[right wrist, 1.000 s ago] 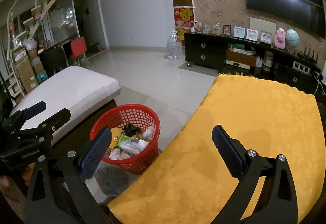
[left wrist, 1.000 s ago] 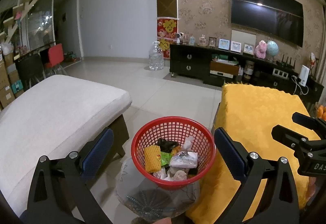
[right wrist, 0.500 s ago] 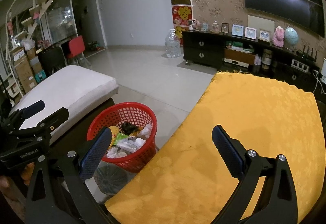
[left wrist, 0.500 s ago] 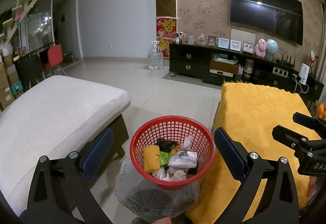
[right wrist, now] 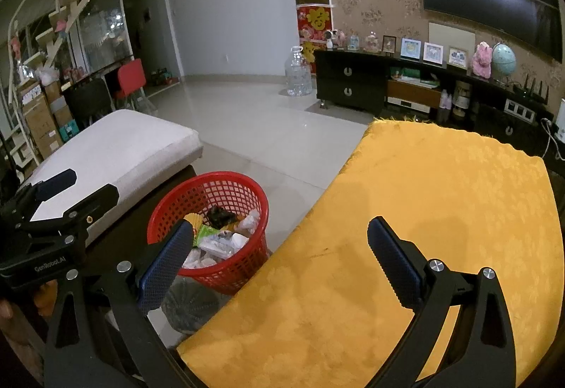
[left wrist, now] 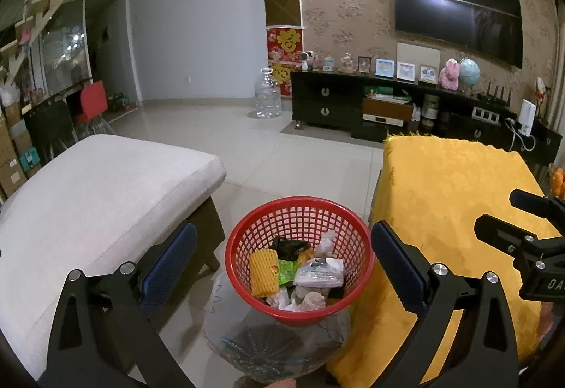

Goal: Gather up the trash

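A red mesh basket point(left wrist: 300, 211) stands on the floor between a sofa and a table; it also shows in the right wrist view point(right wrist: 212, 190). It holds several pieces of trash: a yellow foam net point(left wrist: 263, 273), a green wrapper point(left wrist: 286, 270), a clear packet point(left wrist: 319, 273), a black bag point(left wrist: 291, 243) and crumpled tissues. My left gripper point(left wrist: 282, 264) is open and empty, hovering above the basket. My right gripper point(right wrist: 279, 260) is open and empty above the near edge of the yellow-covered table point(right wrist: 441, 211).
A white cushioned sofa point(left wrist: 88, 193) lies left of the basket. A clear bag point(left wrist: 275, 349) lies on the floor under the basket. A dark TV cabinet point(left wrist: 388, 105) and a water jug point(left wrist: 268, 98) stand at the far wall. Tiled floor point(left wrist: 282, 147) lies between.
Both grippers have drifted slightly; the basket sits a little lower left in the right wrist view. Both stay open and empty.
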Motion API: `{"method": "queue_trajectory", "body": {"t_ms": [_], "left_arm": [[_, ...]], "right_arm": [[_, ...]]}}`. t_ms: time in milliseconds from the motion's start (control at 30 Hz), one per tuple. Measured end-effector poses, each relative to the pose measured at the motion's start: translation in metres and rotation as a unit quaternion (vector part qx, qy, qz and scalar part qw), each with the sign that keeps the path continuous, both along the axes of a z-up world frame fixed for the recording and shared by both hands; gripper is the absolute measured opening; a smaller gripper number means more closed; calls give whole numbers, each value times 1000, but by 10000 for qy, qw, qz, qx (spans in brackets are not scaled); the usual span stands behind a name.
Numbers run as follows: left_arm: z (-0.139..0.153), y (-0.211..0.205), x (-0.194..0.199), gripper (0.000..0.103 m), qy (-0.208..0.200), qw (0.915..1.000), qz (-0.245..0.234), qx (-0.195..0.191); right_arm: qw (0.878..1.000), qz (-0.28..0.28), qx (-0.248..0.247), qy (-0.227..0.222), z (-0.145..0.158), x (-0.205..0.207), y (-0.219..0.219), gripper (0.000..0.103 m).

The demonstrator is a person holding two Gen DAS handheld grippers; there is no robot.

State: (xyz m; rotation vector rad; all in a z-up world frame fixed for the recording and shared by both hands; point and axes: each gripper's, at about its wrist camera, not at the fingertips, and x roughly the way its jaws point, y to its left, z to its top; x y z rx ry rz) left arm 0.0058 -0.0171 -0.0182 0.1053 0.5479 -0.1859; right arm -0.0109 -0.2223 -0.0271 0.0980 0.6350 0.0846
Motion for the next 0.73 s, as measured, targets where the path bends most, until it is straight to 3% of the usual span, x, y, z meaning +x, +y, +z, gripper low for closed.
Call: {"method": "queue_trajectory", "body": {"t_ms": [500,600,733], "left_arm": [[2,-1,-6,95,-114,9998,-151,-17],[3,-5,-3,95,19,9996,-240,-116],[6,-16,-3,95,92,9990,-375,-231]], "right_arm": [[9998,-184,19,75,-11,-5,-19,96],[9985,-505,97,172,-18,-9,-47,96],[9858,-1597,213,482,-40,-16,-128,96]]}}
